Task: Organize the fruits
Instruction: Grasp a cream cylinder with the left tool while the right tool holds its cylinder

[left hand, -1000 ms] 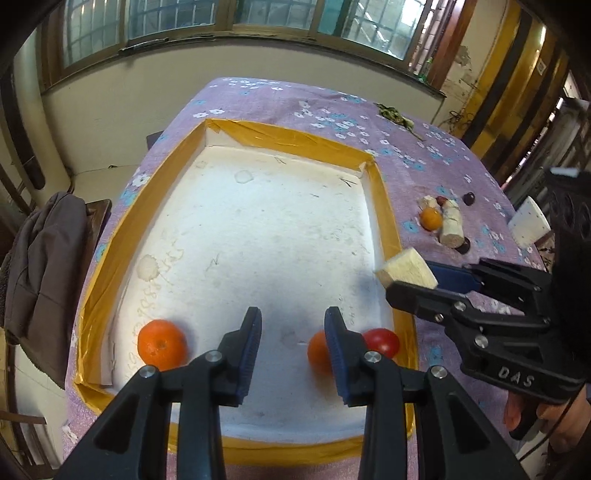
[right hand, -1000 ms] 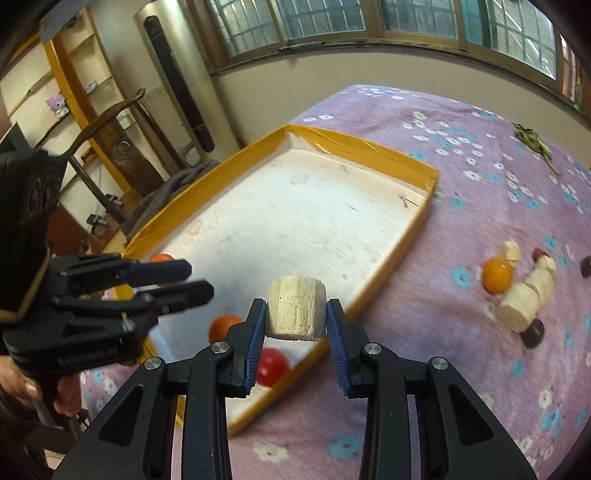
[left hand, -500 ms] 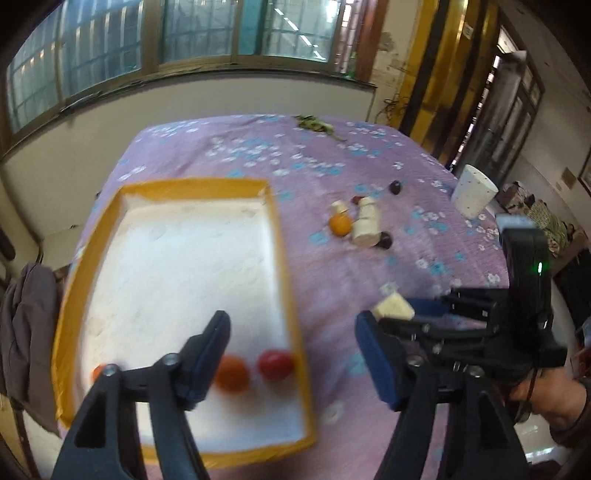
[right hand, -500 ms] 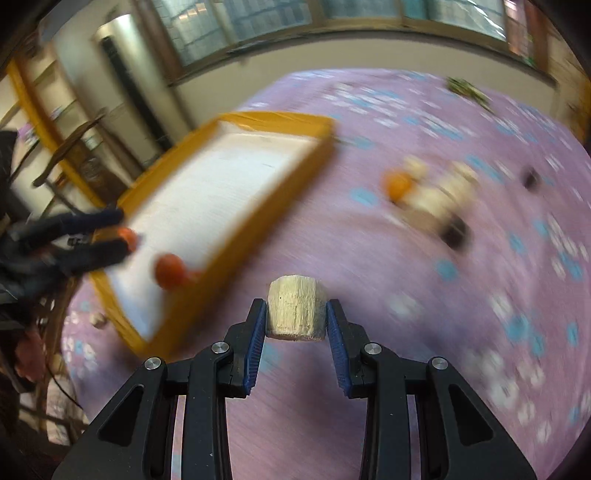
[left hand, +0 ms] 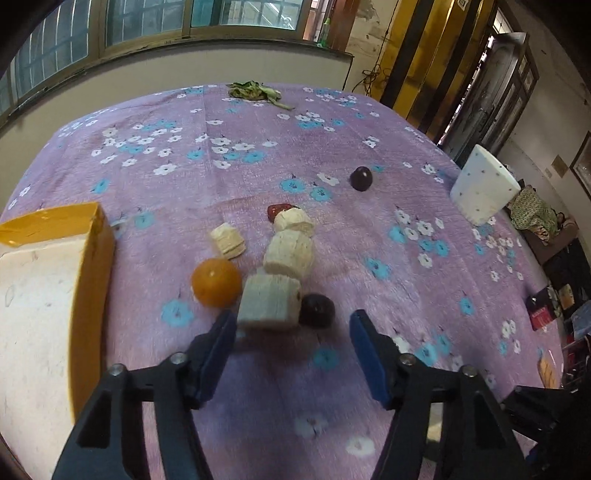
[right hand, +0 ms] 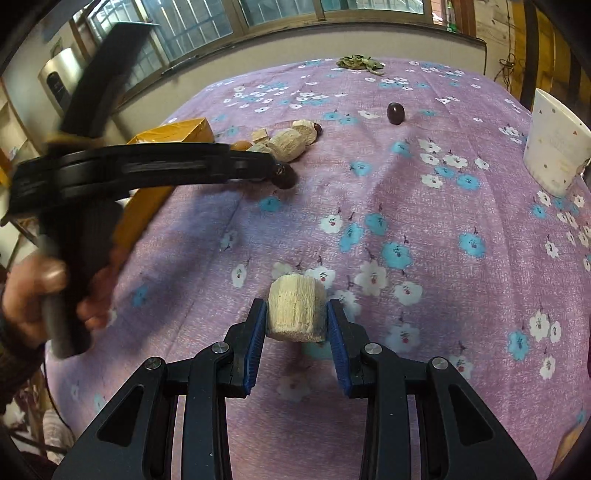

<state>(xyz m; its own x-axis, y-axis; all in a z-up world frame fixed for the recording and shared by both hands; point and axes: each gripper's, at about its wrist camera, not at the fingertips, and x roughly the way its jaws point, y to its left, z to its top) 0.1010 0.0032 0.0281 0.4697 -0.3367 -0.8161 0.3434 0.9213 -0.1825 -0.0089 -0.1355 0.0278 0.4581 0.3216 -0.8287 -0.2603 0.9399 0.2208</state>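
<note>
Your right gripper (right hand: 295, 325) pinches a pale chunk (right hand: 297, 314) above the cloth. Your left gripper (left hand: 291, 332), jaws closing and empty, hovers before another chunk (left hand: 269, 302), a dark fruit (left hand: 317, 310) and an orange (left hand: 216, 282). Farther pieces remain outside the tray (left hand: 92, 251); sorting looks unfinished.

Daylight's coming in from the windows (left hand: 147, 22) at the back, kinda dim and cool overall. Heavy fisheye bend and dark corners in both views. The left hand (right hand: 33, 295) and its gripper (right hand: 273, 168) are smeared with motion blur, soft shadows on the tablecloth (right hand: 424, 206)
</note>
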